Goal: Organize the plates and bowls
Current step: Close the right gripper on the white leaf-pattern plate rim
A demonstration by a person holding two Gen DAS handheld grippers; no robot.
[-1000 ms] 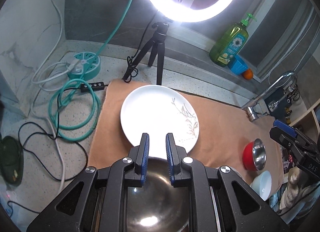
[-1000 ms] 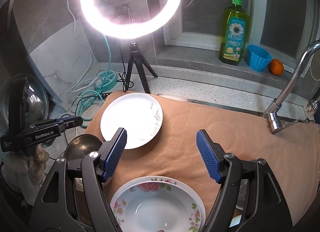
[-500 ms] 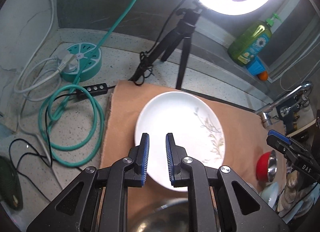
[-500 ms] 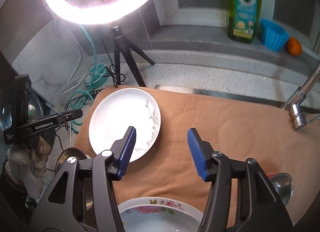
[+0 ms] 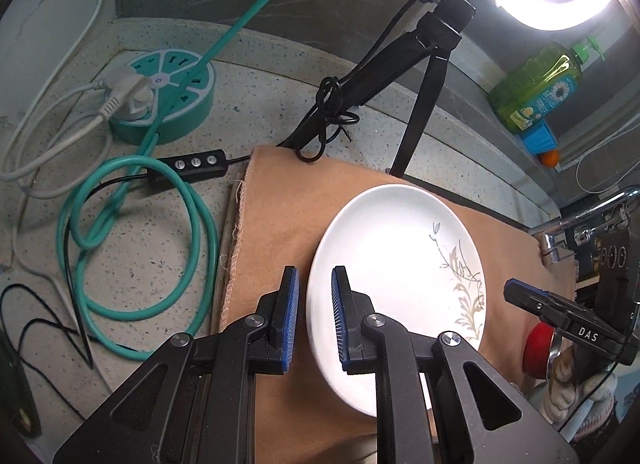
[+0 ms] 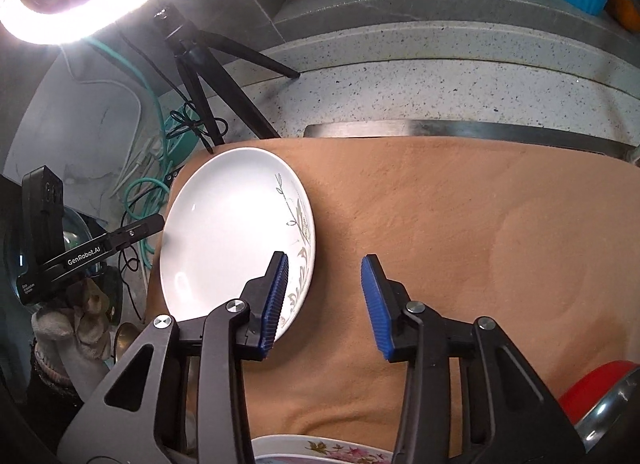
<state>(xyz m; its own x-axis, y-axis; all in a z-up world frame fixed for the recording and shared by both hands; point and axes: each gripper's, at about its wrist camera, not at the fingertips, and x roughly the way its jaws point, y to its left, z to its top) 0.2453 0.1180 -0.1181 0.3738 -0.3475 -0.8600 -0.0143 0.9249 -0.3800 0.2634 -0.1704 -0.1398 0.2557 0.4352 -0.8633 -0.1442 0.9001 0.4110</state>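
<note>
Both grippers have dropped toward the round white leaf-patterned plate at centre frame on the tan cloth-covered counter: left gripper nearly clenched astride its rim, right gripper closing, empty; pickup likely next.

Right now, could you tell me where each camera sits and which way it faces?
Left wrist: on the left gripper, tilted down at the white plate's left rim on the brown cloth, cables beyond; own narrow jaws straddle the rim without gripping it, and the right gripper shows opposite.
Right wrist: on the right gripper, tilted down over the plate's right rim; its jaws are closing, with the rim between them; the left gripper and a gloved hand show.
Shared: plate, cloth, ring light, red bowl.
</note>
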